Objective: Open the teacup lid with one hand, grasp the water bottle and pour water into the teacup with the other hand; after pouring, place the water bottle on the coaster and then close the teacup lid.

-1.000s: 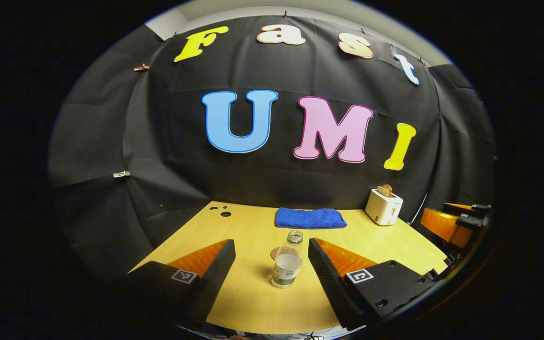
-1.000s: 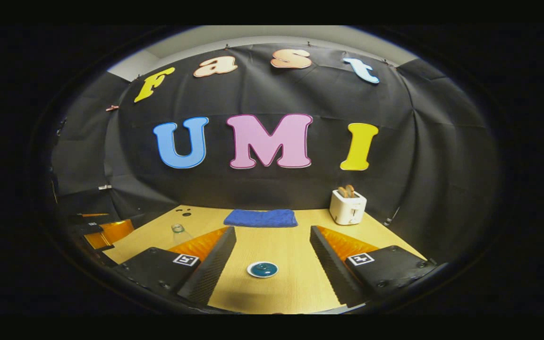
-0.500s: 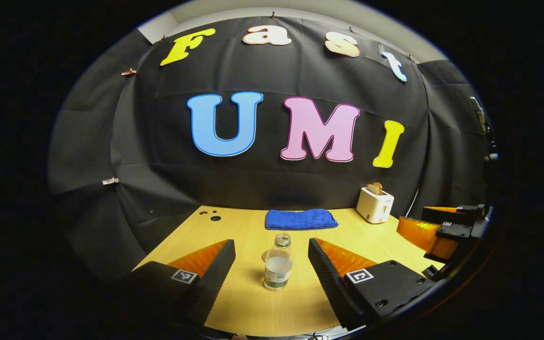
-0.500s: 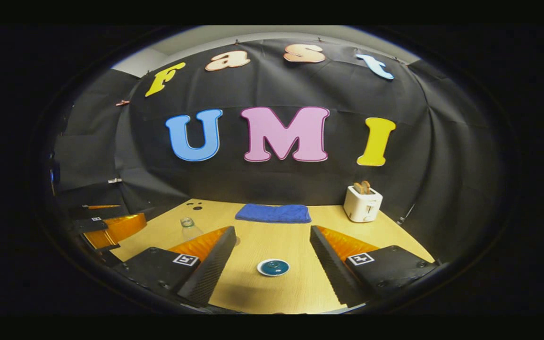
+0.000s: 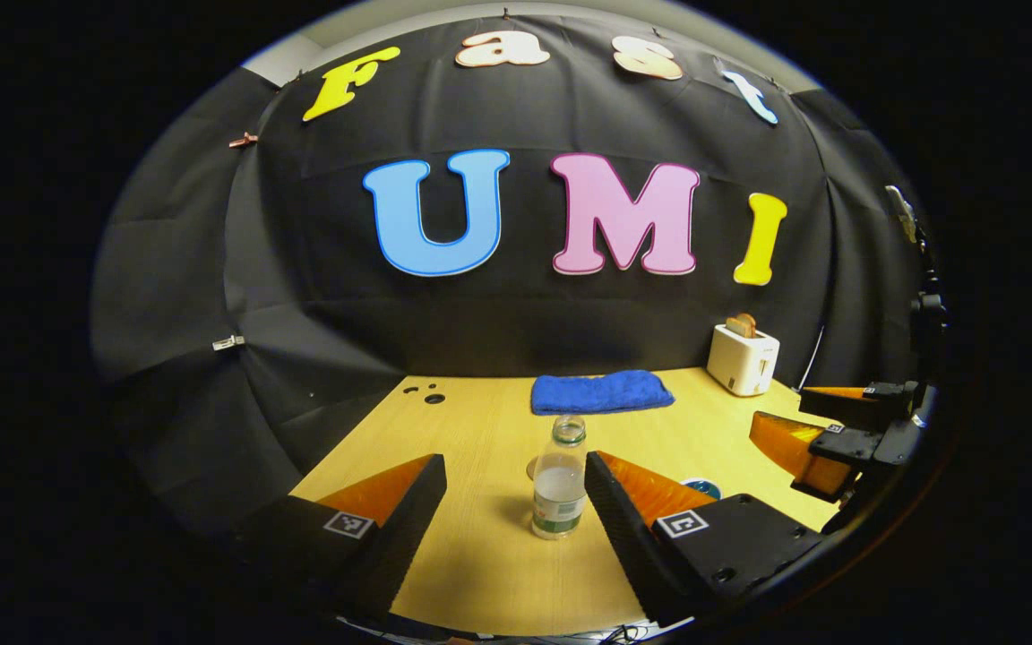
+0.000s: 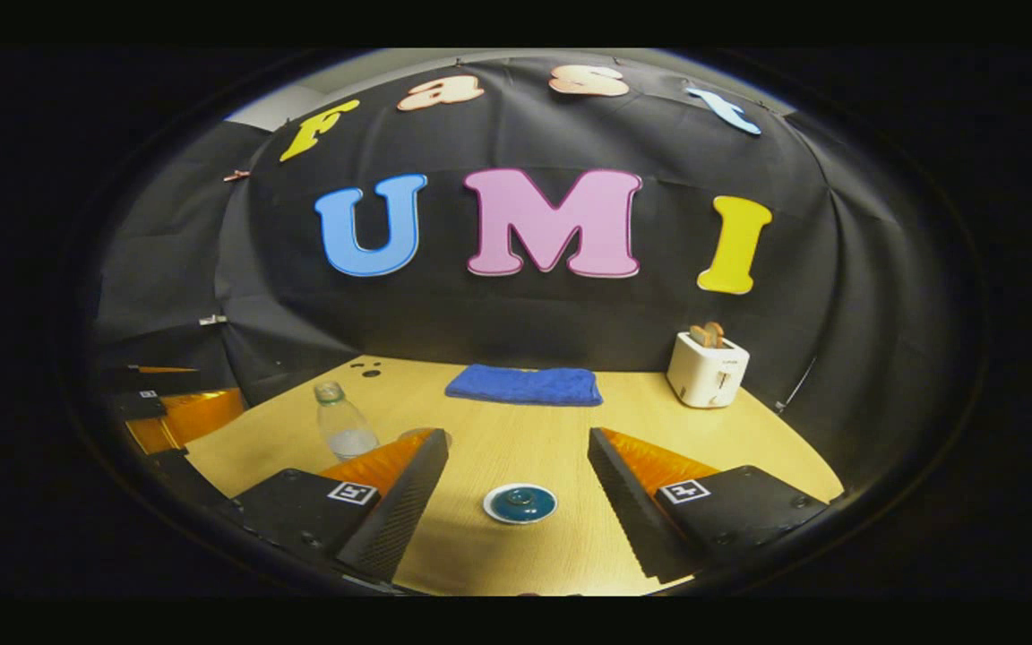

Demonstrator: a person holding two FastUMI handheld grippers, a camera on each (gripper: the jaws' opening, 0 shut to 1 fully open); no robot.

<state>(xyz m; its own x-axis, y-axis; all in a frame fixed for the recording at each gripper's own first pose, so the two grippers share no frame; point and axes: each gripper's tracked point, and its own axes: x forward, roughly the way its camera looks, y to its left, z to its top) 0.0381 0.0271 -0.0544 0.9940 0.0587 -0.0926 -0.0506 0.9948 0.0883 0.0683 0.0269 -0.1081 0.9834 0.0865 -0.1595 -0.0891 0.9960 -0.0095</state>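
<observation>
Both grippers hover with jaws wide apart, holding nothing
One bottle (image 5: 559,491) stands between the left gripper (image 5: 516,511) jaws; one lidded teacup (image 6: 520,503) sits before the right gripper (image 6: 518,511)

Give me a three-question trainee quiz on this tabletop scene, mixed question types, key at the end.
1. True or false: the water bottle stands upright on the table.
2. The left tool is: A) shut on the bottle, B) open, bottle ahead between its fingers.
3. What lies ahead between the right tool fingers?

Key: 1 true. 2 B. 3 the lidded teacup, seen from above.
</observation>
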